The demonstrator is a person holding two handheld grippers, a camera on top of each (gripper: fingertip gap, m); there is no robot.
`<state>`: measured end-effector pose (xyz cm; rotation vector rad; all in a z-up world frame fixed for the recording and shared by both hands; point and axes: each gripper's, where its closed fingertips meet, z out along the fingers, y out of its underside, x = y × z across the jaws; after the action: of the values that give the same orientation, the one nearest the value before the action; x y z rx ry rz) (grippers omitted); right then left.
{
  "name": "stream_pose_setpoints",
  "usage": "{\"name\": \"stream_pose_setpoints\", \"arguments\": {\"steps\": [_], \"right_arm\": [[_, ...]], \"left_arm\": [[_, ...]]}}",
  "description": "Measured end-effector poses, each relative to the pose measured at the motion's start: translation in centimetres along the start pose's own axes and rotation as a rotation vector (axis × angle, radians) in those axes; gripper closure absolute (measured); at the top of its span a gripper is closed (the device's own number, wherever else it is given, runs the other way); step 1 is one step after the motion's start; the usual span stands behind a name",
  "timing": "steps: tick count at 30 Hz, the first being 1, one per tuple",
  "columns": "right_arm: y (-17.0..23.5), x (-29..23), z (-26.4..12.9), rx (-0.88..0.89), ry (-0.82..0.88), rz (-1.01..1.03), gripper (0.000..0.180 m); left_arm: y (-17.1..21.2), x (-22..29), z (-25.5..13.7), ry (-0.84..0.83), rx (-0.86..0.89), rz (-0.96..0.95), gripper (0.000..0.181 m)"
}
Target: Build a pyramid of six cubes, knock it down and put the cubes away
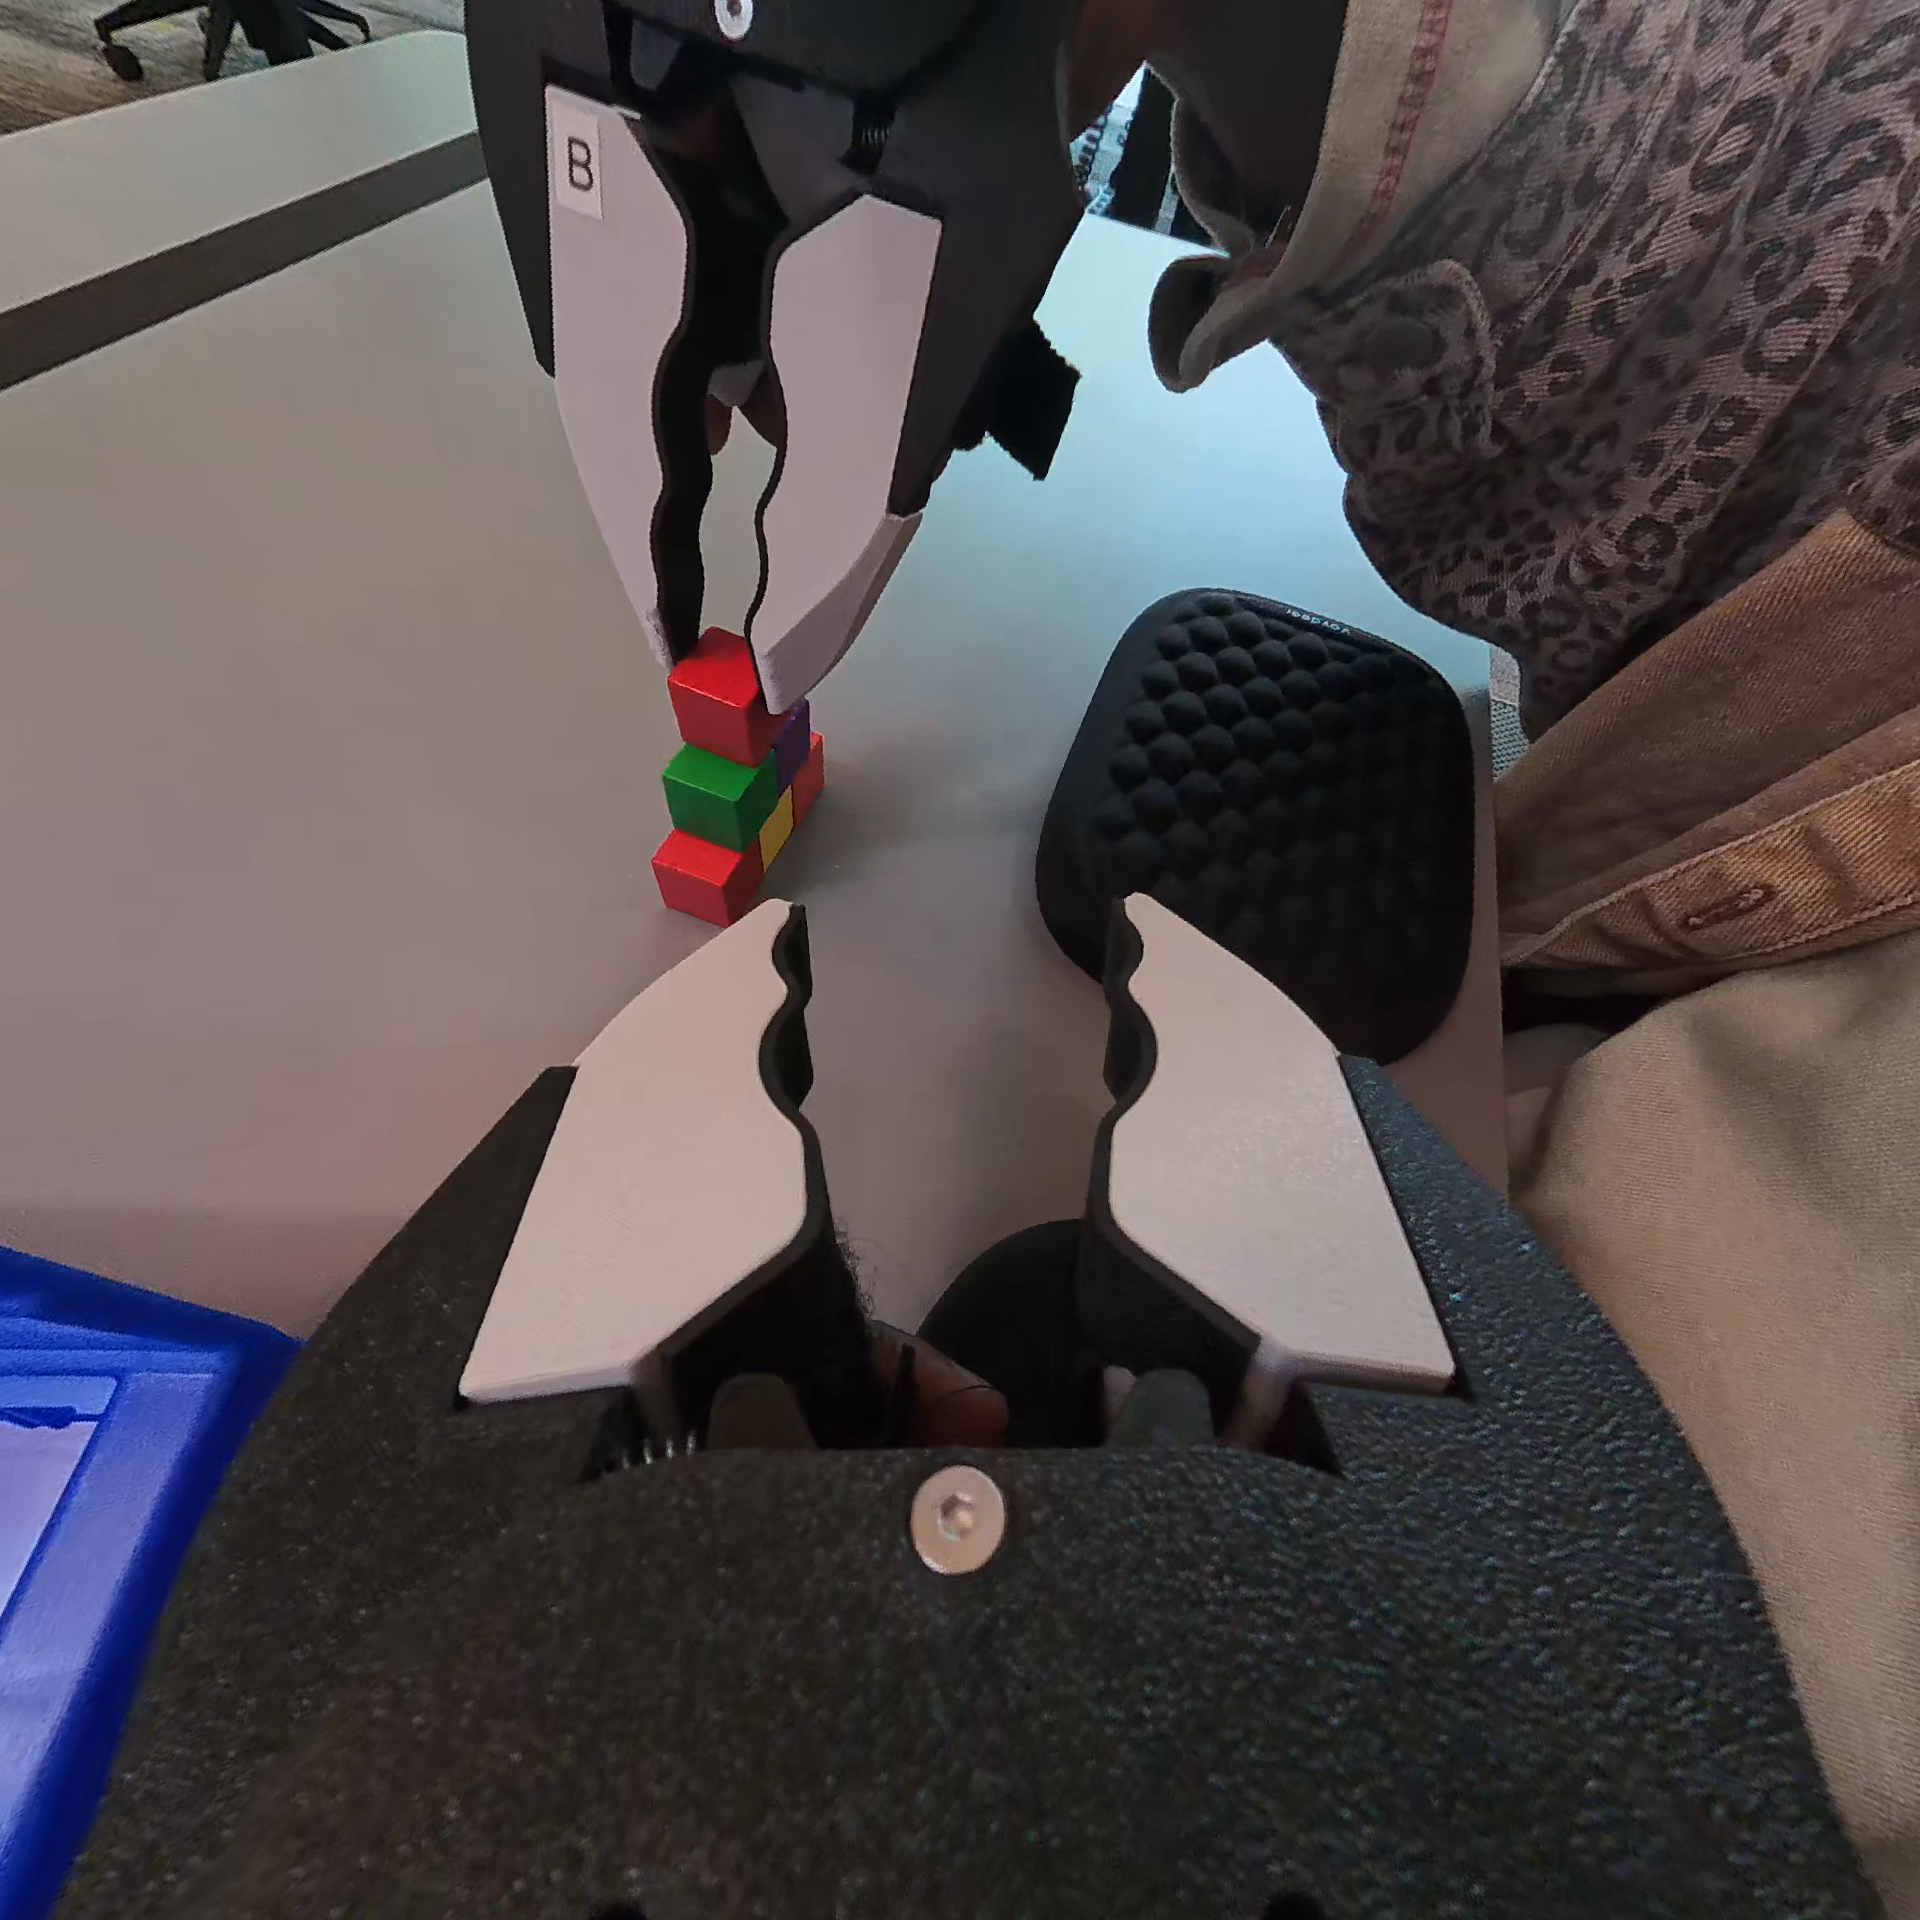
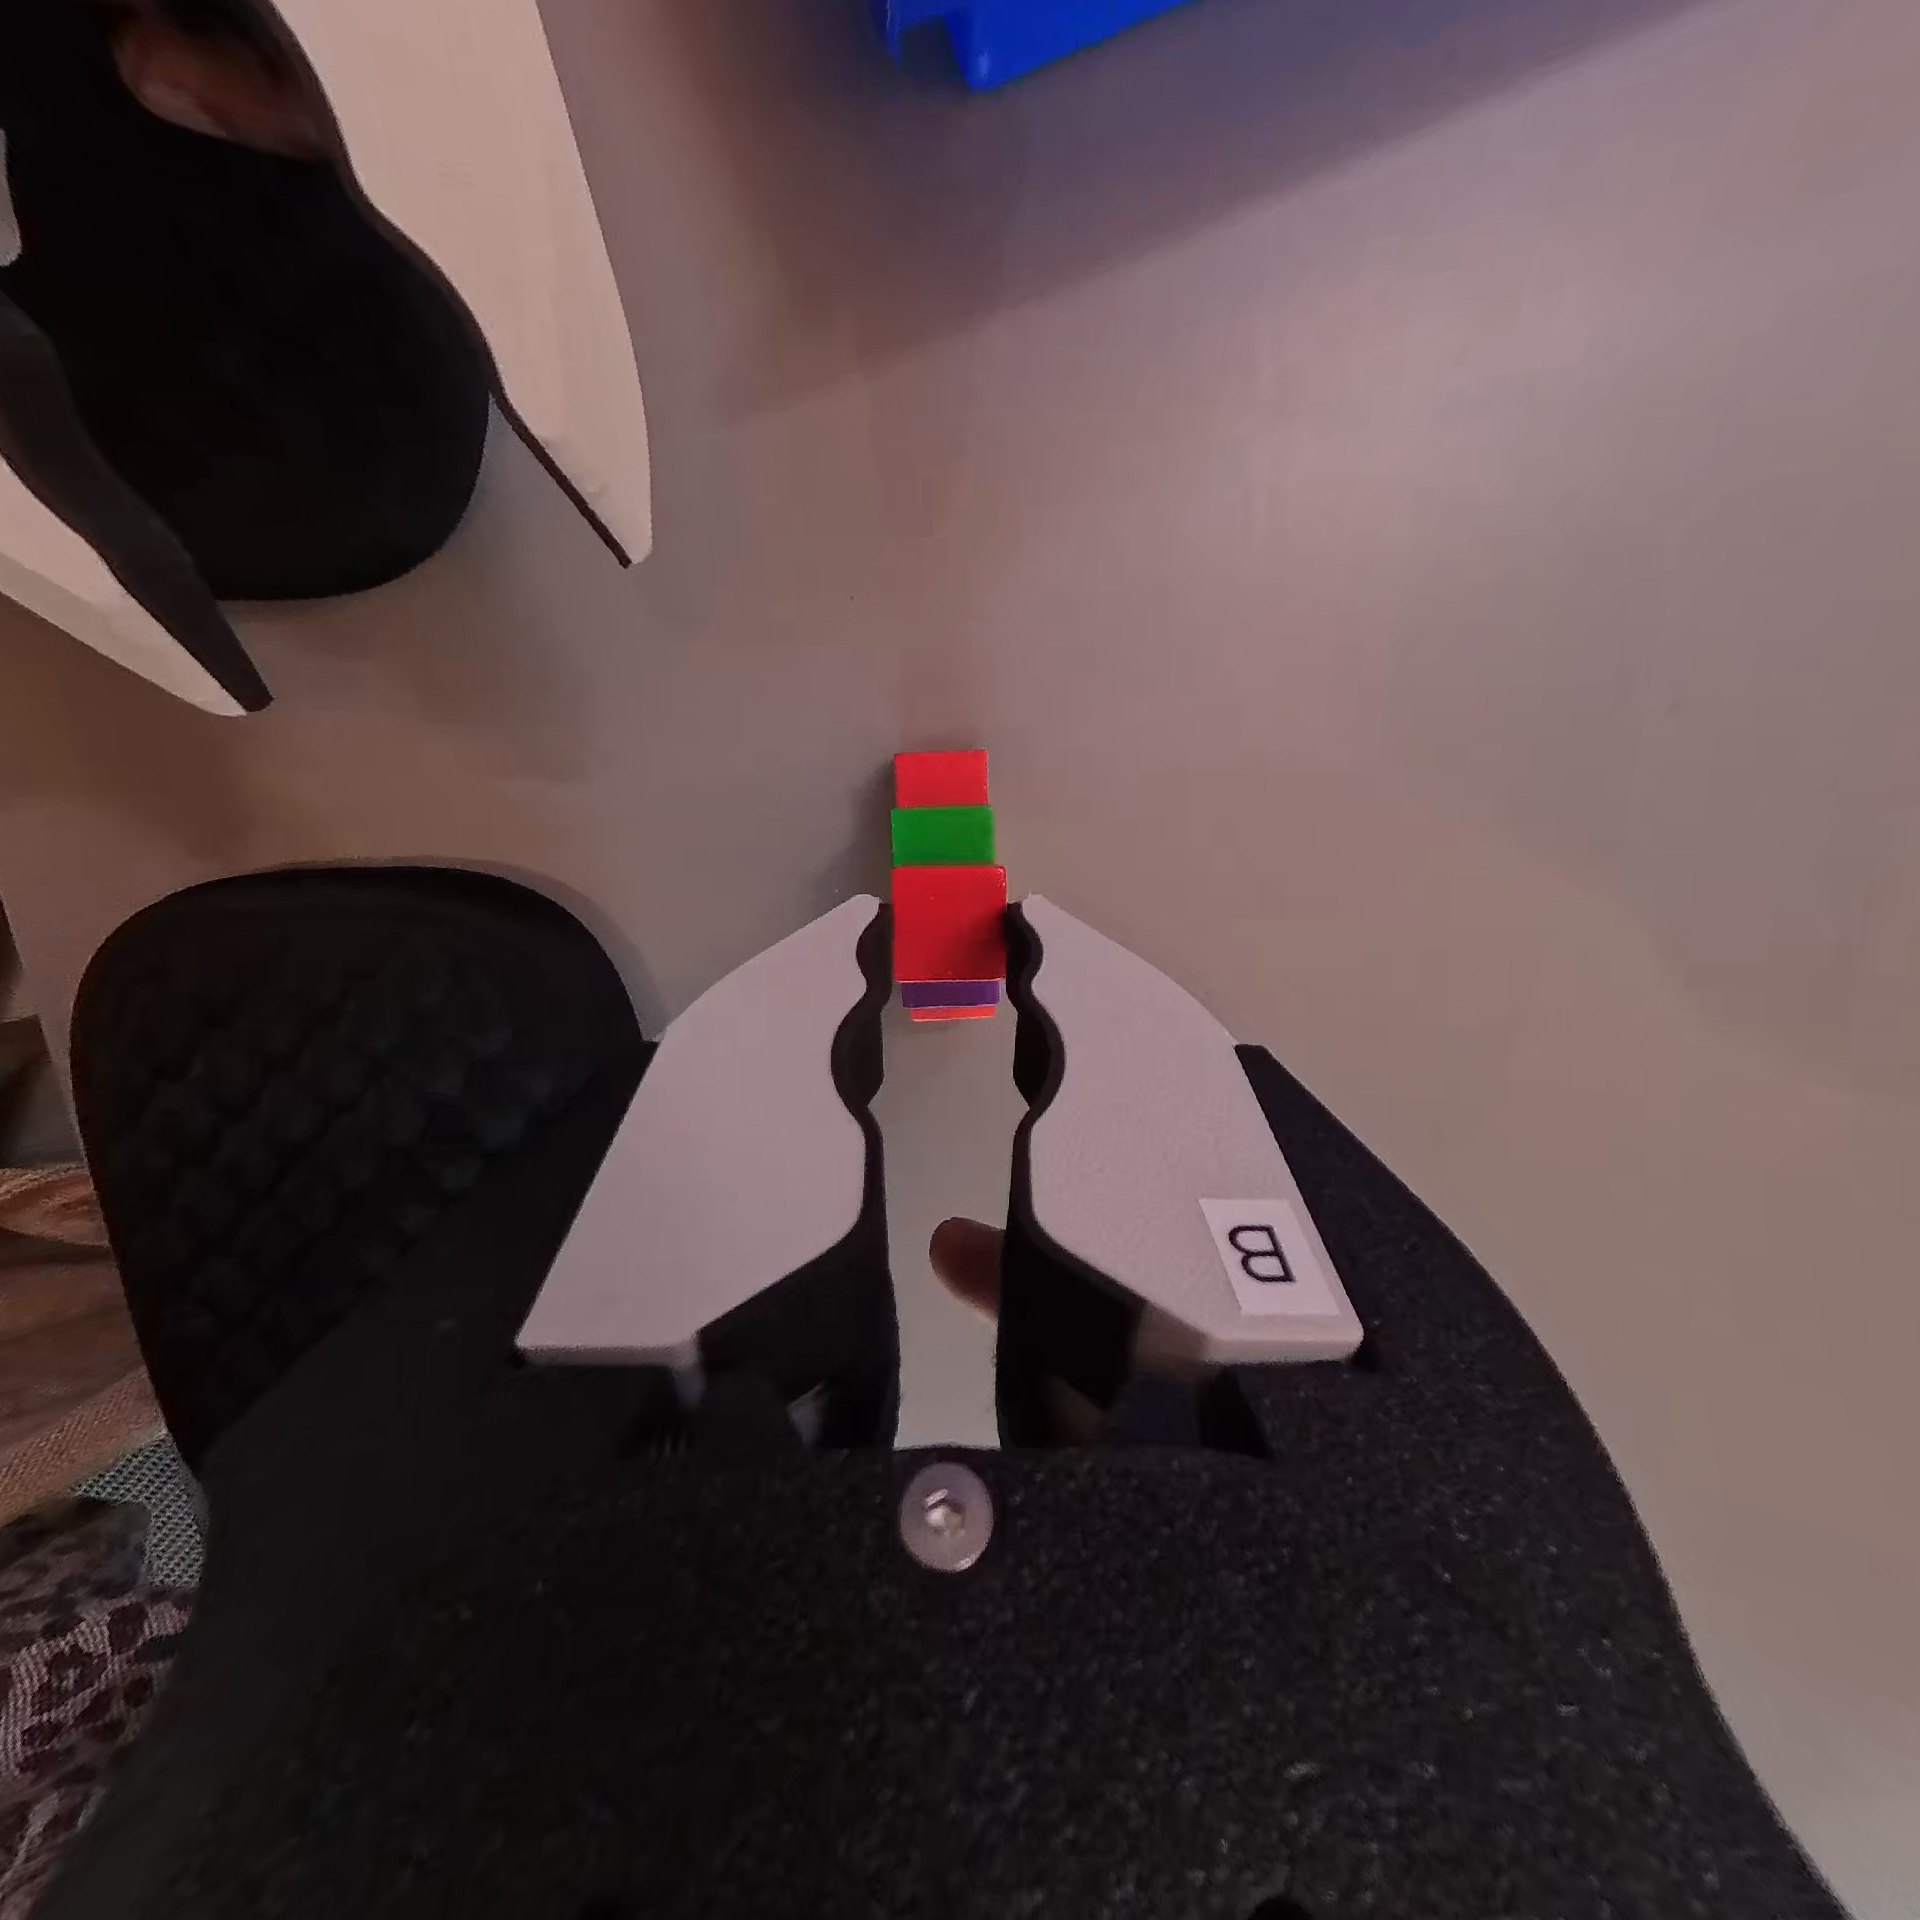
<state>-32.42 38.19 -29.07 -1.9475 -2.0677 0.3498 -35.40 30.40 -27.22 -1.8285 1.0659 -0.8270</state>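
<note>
The small pyramid of coloured wooden cubes [image 1: 736, 800] stands on the pale grey table [image 1: 312, 727], well in from every edge, with bare table open on its far and left sides in the left wrist view. The right claw [image 1: 719, 665] comes down on it from above, its white fingers with black wavy pads closed against the two sides of the top red cube [image 1: 719, 698], which sits on the green cube [image 1: 717, 798] and the purple cube [image 1: 794, 743]. Below these lie a bottom red cube [image 1: 703, 878], a yellow cube [image 1: 776, 826] and another red cube [image 1: 812, 764] at the far end. The left claw [image 1: 951, 920] hangs just short of the pyramid's near corner, its fingers spread apart with nothing between them. A black dimpled cushion pad [image 1: 1268, 821] lies on the table to the right of the pyramid, near the table edge, narrowing the room on that side; beyond it is a person's leopard-print sleeve [image 1: 1662, 312] and tan trousers [image 1: 1714, 1247]. The left wrist view alone shows the yellow cube and the stepped side of the pyramid, and a blue plastic bin [image 1: 94, 1455] at its lower left corner. The right wrist view looks straight down, so the cubes read as a stacked strip, and it shows the top red cube [image 2: 948, 923] touched by both pads, the blue bin [image 2: 1018, 42] far ahead, and the left claw [image 2: 436, 634] off to the side above the cushion [image 2: 312, 1091].
</note>
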Motion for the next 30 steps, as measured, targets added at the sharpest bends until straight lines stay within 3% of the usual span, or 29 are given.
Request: {"name": "stream_pose_setpoints", "arguments": {"steps": [22,28,30], "right_arm": [[-0.4,0.2,-0.2,0.033,0.021,-0.014,0.152],[-1.8,0.6,-3.3,0.263,0.166,0.098,0.132],[-1.7,0.6,-4.3,0.357,0.247,0.153,0.127]], "left_arm": [[0.2,-0.3,0.1,-0.01,-0.023,0.014,0.127],[-0.8,-1.6,-1.1,-0.101,0.018,0.013,0.125],[-1.5,-2.0,-1.8,-0.139,0.041,0.012,0.114]]}}
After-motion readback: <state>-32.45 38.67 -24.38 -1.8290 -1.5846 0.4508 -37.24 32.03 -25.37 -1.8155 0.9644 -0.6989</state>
